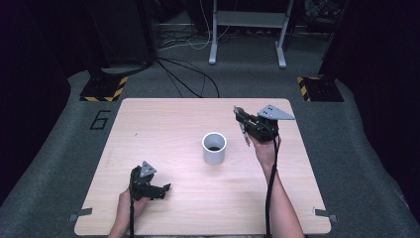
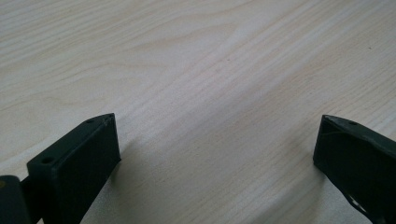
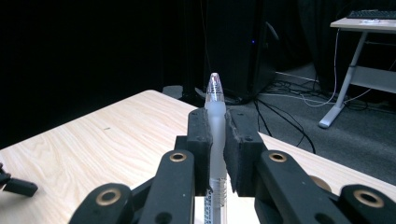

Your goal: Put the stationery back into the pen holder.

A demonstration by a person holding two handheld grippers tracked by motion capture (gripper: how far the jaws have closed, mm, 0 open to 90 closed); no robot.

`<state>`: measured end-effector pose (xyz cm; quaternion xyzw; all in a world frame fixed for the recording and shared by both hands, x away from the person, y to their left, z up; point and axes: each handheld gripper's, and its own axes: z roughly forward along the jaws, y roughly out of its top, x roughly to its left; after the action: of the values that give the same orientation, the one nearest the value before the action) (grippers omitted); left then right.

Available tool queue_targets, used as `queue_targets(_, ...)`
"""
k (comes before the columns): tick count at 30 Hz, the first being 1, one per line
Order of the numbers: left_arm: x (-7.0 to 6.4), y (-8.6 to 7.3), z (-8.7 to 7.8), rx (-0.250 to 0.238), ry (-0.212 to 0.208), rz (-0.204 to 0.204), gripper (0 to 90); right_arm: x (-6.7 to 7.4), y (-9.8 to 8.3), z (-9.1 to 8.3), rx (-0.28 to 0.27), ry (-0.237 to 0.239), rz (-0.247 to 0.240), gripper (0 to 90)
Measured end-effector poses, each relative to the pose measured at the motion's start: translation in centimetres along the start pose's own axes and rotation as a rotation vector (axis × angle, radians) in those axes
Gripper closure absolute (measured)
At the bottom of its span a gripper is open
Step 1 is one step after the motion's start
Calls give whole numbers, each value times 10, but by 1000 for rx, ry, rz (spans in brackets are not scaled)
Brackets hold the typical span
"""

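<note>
Room: dark, with grey carpet, loose cables on the floor and a white desk frame at the back; a pale wooden tabletop stands in the middle.
Right gripper: raised above the right part of the tabletop, to the right of the cup and a little beyond it, held in the person's right hand.
Right fingers: closed tight on a pen, one pad on each side of its barrel.
Pen relative to fingers: the frosted barrel runs up between the pads and its clear pointed tip stands out beyond them; the rest drops below the pads.
Pen axis: in the high view it is a thin stick with its long axis nearly upright, hanging down past the fingers, off the tabletop.
Left gripper: low at the near left of the tabletop, pointing toward the right.
Left fingers: spread wide apart, with bare wood between them.
Cup: white, upright, open at the top, near the middle of the tabletop, between the two grippers.
</note>
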<state>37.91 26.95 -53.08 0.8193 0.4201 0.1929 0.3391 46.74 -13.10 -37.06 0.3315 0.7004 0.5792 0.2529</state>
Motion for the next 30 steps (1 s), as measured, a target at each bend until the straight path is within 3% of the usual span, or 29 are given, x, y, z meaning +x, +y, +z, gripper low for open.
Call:
queue_targets(16, 0, 0, 0, 0, -3, -2, 4, 5, 10, 29, -33, 29, -12, 808)
queue_targets(30, 0, 0, 0, -1, -4, -2, 4, 20, 10, 53, -58, 47, -14, 808)
